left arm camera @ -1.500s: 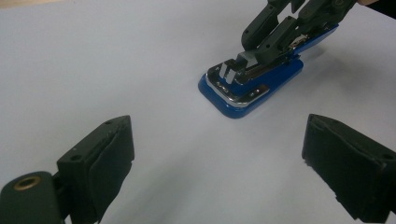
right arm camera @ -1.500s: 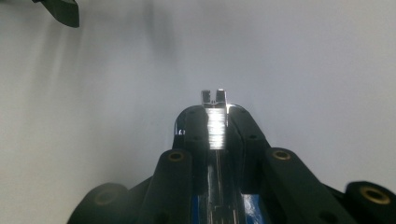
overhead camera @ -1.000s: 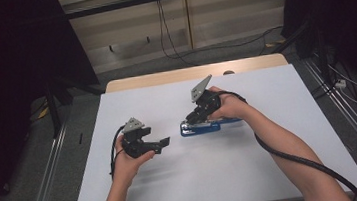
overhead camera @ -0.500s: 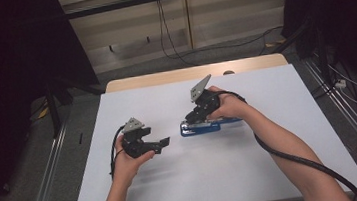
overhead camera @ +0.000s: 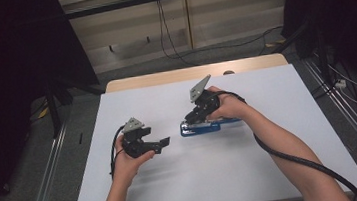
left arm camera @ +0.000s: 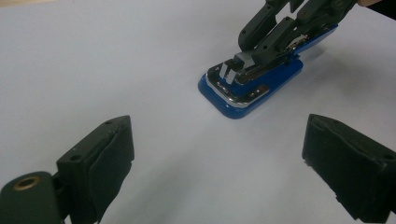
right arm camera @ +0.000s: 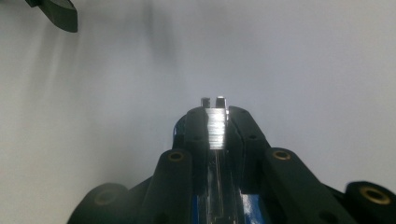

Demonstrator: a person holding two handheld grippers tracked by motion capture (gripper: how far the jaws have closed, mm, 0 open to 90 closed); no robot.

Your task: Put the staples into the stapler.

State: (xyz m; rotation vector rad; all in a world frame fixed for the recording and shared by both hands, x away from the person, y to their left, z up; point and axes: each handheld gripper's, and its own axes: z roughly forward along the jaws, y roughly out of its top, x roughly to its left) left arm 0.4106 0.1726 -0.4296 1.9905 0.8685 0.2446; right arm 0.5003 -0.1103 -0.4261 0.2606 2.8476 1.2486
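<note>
On the left of the white tabletop (overhead camera: 283, 160), the left tool (overhead camera: 160, 143) is held in the person's left hand (overhead camera: 131, 158), low over the sheet, its tips pointing right toward the middle. In the left gripper view its two black jaws stand wide apart with nothing between them, bare white surface showing in the gap. Just to the right, near the middle of the tabletop, lies the blue stapler (overhead camera: 200, 128), flat on its base, its long side running left to right and its metal head end toward the left tool; the two are near but apart. The right tool (overhead camera: 192, 117) comes down on it from the right, gripped by the right hand (overhead camera: 230, 107), with the grey plate tilted up above it. Its jaws are drawn in narrow around the stapler's metal top arm (right arm camera: 216, 122), one jaw pressed against each side, as the right gripper view shows along the bright strip between them. In the left gripper view the stapler (left arm camera: 252, 86) sits ahead with those jaws clamped over its upper part while the blue base rests on the surface.
</note>
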